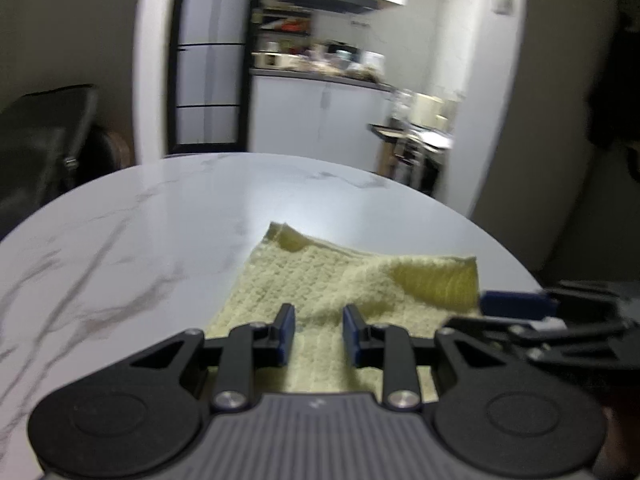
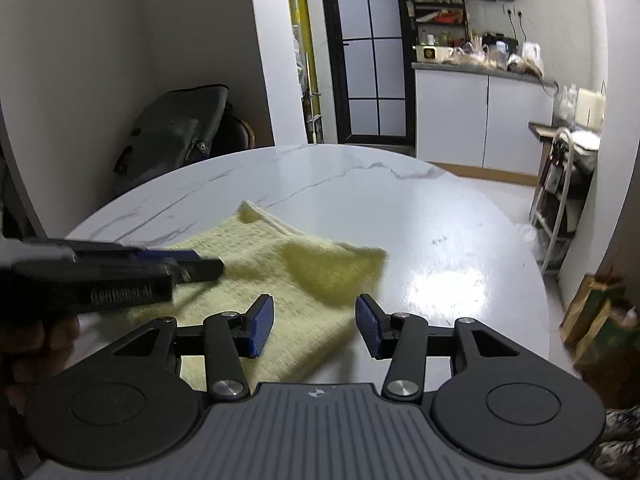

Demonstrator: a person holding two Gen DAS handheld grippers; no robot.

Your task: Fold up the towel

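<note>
Towel (image 1: 320, 284), pale yellow terry, lies rumpled at the near edge of the round marble-veined desk (image 1: 160, 216), bare surface wide to its left and beyond. Left tongs (image 1: 319, 330) hover partly open, gripping nothing; right tongs (image 2: 315, 326) gape wider, empty, over its right edge.

We counted one yellow towel (image 1: 320, 280) (image 2: 280, 264), one marble table (image 1: 160, 220) (image 2: 400, 208), two grippers, the left gripper (image 1: 319, 332) and the right gripper (image 2: 314, 326), and one dark bag (image 2: 172, 128).
</note>
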